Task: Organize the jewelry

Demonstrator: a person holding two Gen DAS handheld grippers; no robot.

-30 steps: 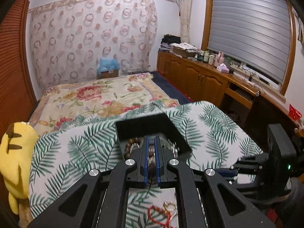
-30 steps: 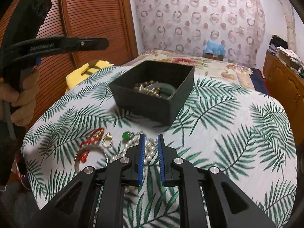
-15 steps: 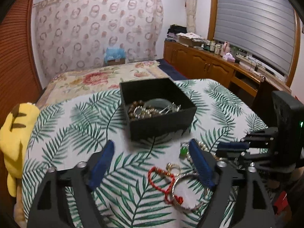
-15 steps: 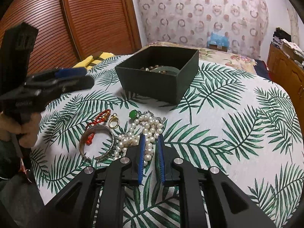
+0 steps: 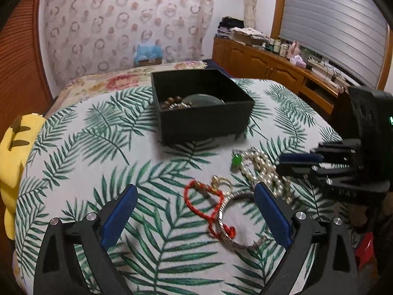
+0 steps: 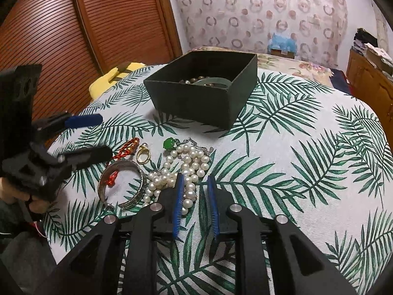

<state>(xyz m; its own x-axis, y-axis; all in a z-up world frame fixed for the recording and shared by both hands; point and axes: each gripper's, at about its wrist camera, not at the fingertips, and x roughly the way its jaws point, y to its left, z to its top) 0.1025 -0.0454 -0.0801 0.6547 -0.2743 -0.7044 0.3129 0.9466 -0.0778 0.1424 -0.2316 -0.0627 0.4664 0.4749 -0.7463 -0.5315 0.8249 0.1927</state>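
Left gripper (image 5: 195,198): matte black angular frame, round silver screws showing near finger bases, blue ribbed pads lining fingers (image 5: 272,217). Right gripper (image 6: 195,198): same black build, blue pads, silver screws; green light glowing on its block. Bare skin showing on hand (image 6: 14,198).

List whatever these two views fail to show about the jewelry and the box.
- Black box contents: both wrist views, near wall hides all but some beads and a green bangle.
- Pearl necklace near end: right wrist view, right hand-held gripper finger covers it.
- Silver bangle far side: left wrist view, left hand-held gripper finger overlaps it.
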